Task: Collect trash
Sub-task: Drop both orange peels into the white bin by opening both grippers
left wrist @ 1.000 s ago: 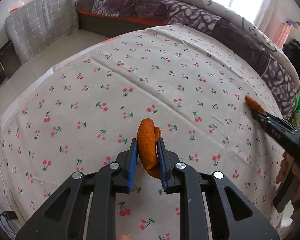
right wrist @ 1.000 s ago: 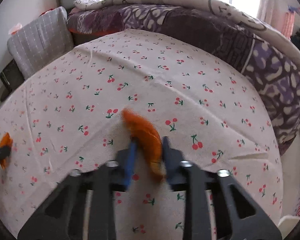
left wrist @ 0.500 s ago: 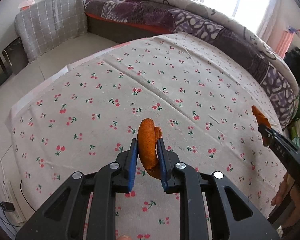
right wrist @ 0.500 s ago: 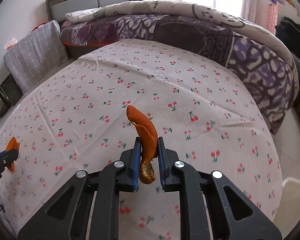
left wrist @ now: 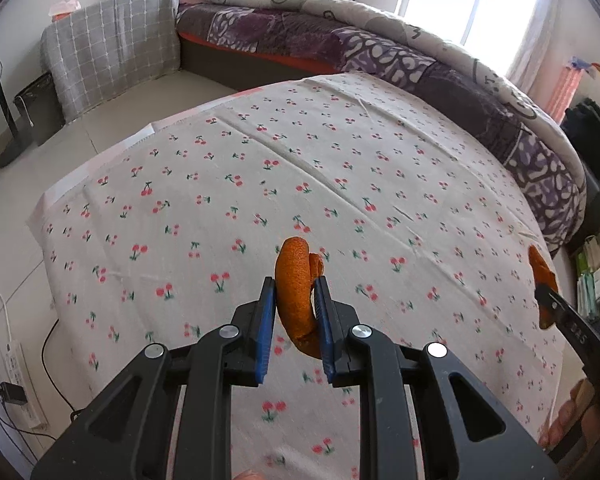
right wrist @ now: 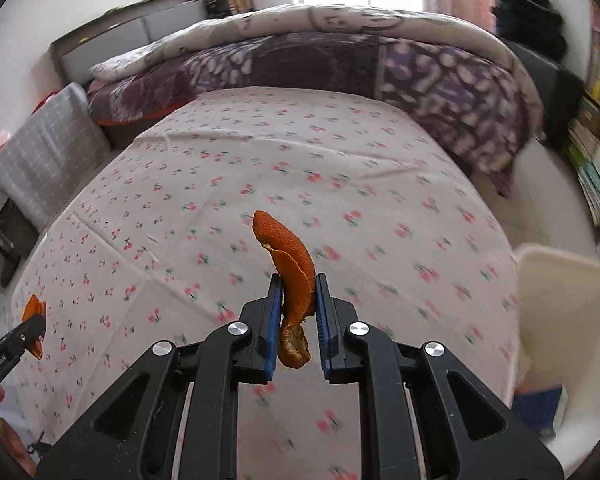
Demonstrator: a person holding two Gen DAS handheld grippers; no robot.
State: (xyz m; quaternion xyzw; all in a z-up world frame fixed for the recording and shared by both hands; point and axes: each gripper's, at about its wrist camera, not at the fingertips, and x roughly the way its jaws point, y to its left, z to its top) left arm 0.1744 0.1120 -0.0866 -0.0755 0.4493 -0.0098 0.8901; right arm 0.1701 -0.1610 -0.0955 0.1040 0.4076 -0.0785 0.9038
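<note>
My left gripper point(left wrist: 295, 286) is shut on a curled piece of orange peel point(left wrist: 294, 276) and holds it above the cherry-print tablecloth point(left wrist: 260, 184). My right gripper point(right wrist: 297, 284) is shut on a second, longer orange peel point(right wrist: 288, 252), also held above the cloth. The right gripper with its peel point(left wrist: 542, 274) shows at the right edge of the left wrist view. The left gripper with its peel point(right wrist: 34, 308) shows at the left edge of the right wrist view. A white bin point(right wrist: 568, 280) stands at the table's right side in the right wrist view.
A bed with a purple patterned quilt point(left wrist: 380, 48) lies behind the table. A grey checked cushion point(left wrist: 108, 48) stands at the back left. A bookshelf point(right wrist: 596, 160) is on the right. A power strip and cables point(left wrist: 16, 360) lie on the floor at left.
Both grippers have lifted and drawn back from the table with their peels. The right gripper has swung to the right, bringing the white bin into its view.
</note>
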